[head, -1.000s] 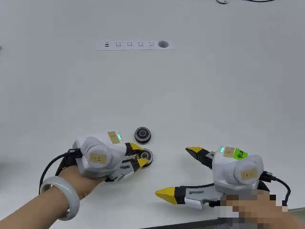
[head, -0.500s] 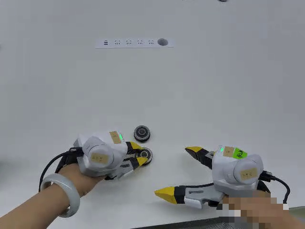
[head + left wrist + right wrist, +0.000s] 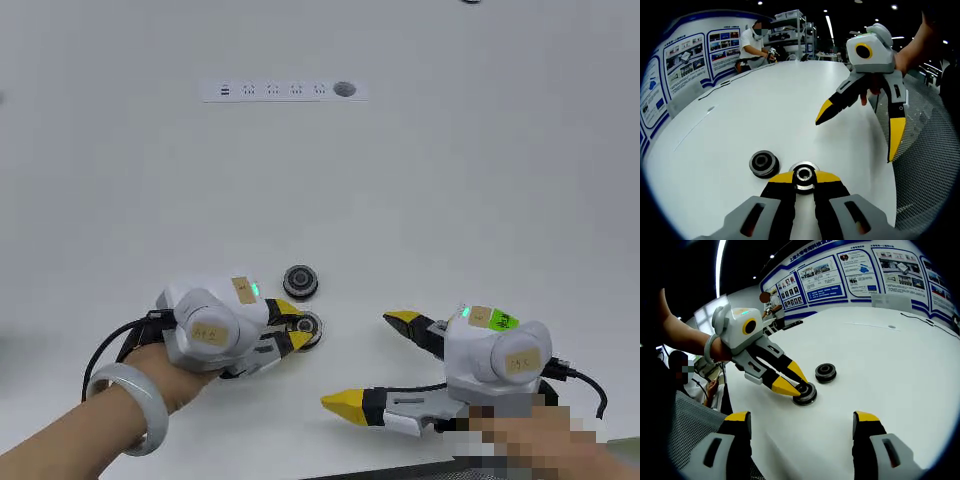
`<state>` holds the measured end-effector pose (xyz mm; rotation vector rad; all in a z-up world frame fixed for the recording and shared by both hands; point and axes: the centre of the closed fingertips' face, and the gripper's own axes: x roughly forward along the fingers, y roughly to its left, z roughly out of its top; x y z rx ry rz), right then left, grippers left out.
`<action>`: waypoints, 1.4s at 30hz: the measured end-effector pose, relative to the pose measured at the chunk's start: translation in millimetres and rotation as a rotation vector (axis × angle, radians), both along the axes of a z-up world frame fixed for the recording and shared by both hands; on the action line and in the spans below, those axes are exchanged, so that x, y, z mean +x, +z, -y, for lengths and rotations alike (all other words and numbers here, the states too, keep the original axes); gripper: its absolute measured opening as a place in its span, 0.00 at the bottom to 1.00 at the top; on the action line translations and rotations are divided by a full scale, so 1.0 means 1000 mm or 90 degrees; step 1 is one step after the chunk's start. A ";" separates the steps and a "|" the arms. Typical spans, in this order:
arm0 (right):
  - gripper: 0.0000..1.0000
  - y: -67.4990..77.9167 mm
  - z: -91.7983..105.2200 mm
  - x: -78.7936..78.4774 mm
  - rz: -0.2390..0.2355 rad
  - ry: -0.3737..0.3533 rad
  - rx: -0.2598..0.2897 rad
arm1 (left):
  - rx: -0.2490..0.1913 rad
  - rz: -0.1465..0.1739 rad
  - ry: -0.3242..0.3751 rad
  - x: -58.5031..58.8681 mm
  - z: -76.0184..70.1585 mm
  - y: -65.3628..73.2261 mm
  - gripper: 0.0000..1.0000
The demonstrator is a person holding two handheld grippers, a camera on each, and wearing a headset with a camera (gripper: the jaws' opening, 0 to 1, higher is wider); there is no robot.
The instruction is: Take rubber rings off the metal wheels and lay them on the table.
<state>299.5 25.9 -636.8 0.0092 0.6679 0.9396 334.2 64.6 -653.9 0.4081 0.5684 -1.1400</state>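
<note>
Clamping metal wheel (image 3: 804, 170) between left gripper (image 3: 804, 178) tips.

Right claw (image 3: 373, 360) a touch nearer the wheel (image 3: 306, 325) in the left claw (image 3: 292, 324).

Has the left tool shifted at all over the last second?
No. In the head view the left tool sits where it was against the power strip and the loose wheel, shut on the near wheel.

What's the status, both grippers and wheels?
Left gripper shut on near wheel. Right gripper open, off to the side. Second wheel free on table. Nothing blocking.
</note>
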 end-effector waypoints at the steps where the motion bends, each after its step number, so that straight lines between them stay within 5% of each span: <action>1: 0.84 0.000 0.000 0.001 -0.003 -0.002 0.003 | -0.001 0.000 -0.001 0.000 0.000 0.000 0.13; 16: 0.76 0.003 -0.009 0.010 -0.056 -0.041 0.063 | -0.005 -0.001 -0.007 0.000 0.000 0.000 0.12; 29: 0.69 0.008 -0.010 0.027 -0.138 -0.137 0.158 | -0.007 -0.002 -0.007 0.000 0.000 0.000 0.12; 42: 0.62 0.004 -0.014 0.032 -0.194 -0.176 0.195 | -0.010 -0.001 -0.009 0.000 0.000 0.000 0.12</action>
